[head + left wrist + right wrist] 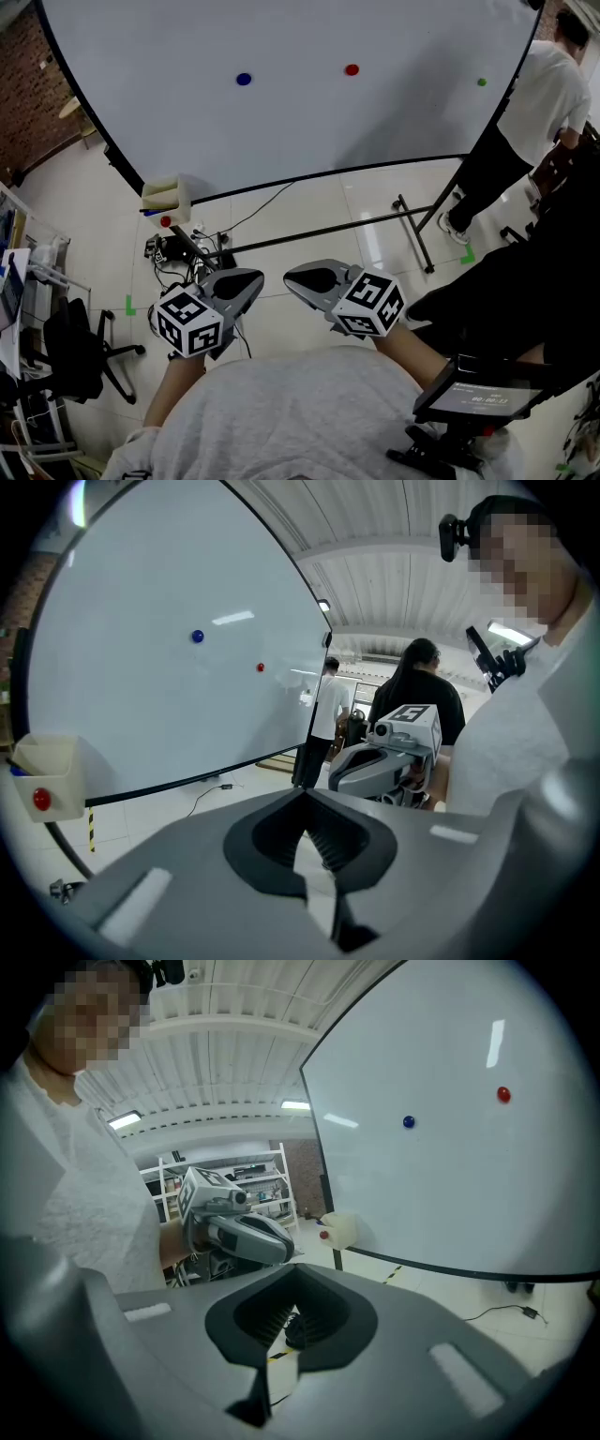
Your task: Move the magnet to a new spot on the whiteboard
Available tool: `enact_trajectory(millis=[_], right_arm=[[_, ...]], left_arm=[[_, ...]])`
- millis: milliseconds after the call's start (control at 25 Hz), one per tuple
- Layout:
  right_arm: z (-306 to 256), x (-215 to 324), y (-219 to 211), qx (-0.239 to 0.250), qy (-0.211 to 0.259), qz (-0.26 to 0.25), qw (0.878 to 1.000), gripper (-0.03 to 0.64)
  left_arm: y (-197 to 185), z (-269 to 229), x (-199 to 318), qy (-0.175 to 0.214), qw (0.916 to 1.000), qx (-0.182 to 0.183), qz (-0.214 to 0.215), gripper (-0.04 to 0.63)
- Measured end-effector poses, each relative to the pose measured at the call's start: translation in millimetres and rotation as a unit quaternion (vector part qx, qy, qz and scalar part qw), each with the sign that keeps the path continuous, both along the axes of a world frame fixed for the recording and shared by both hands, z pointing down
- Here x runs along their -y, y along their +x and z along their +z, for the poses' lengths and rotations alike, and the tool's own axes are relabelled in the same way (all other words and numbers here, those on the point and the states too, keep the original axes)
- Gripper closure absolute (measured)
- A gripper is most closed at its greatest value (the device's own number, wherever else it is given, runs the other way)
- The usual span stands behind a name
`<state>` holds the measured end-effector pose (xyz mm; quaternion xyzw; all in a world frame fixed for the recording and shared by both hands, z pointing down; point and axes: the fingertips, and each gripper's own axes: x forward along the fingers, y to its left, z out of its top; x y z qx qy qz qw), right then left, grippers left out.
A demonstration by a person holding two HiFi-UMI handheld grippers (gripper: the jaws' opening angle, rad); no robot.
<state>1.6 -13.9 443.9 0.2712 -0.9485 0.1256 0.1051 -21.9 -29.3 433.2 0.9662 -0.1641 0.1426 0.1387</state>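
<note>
The whiteboard stands ahead of me with a blue magnet, a red magnet and a green magnet stuck on it. My left gripper and right gripper hang low near my chest, far from the board, tips facing each other. Both are shut with nothing between the jaws. The left gripper view shows its own gripper, the blue magnet and the red magnet. In the right gripper view, beyond its gripper, are the blue magnet and the red magnet.
A cream tray box hangs at the board's lower left corner, with another red magnet on it. The board's black stand legs and cables lie on the tiled floor. A person in a white shirt stands at the right; an office chair at left.
</note>
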Motion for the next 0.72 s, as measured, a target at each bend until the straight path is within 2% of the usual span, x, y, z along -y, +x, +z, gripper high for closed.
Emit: enact_trajectory(millis=[720], right_arm=[[0, 1, -31, -0.004, 0.008, 0.002, 1.000, 0.614]], left_arm=[[-28, 0, -4, 0.007, 0.9999, -0.003, 0.008, 0.609]])
